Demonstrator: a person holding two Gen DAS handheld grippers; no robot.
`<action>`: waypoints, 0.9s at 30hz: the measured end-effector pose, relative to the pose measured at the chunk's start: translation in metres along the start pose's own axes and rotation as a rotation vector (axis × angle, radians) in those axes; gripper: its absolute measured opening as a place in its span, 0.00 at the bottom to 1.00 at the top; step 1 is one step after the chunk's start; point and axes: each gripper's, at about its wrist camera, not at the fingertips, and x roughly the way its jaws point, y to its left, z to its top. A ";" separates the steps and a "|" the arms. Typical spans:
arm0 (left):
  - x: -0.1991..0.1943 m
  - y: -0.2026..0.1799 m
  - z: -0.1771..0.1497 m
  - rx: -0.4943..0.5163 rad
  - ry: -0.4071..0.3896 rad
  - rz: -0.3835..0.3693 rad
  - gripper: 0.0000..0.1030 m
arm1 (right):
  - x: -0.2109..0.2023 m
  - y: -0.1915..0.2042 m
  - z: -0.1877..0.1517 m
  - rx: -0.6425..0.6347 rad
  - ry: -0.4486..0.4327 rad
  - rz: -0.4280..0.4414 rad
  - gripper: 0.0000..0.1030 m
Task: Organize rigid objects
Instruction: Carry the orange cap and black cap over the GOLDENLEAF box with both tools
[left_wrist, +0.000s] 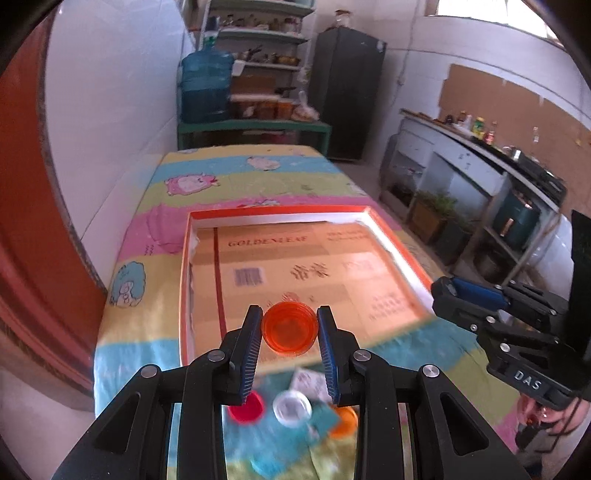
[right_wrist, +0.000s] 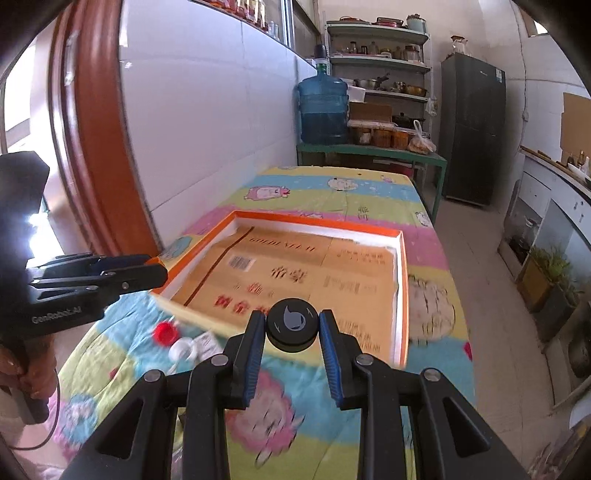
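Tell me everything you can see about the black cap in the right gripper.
The black cap is a round, low, plastic-looking lid with a grey drop-shaped mark on its flat top. It sits clamped between the blue-padded fingers of the right gripper, which press on its opposite sides. It is held flat side toward the camera, above the near edge of the orange-rimmed box. Only the pads touch it.

Table (right_wrist: 369, 192), cartoon-print cloth (left_wrist: 236, 173): orange-rimmed shallow box (left_wrist: 399, 243); red cap (left_wrist: 246, 408), white cap (left_wrist: 291, 408), orange cap (left_wrist: 345, 421), paper slip (left_wrist: 308, 382).
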 end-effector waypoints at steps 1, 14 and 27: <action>0.008 0.003 0.004 -0.013 0.005 0.010 0.30 | 0.010 -0.004 0.005 0.008 0.010 0.003 0.30; 0.082 0.038 0.020 -0.129 0.067 0.147 0.30 | 0.096 -0.033 0.020 0.103 0.132 -0.021 0.30; 0.118 0.041 0.004 -0.087 0.145 0.164 0.31 | 0.128 -0.032 0.011 0.094 0.201 -0.070 0.30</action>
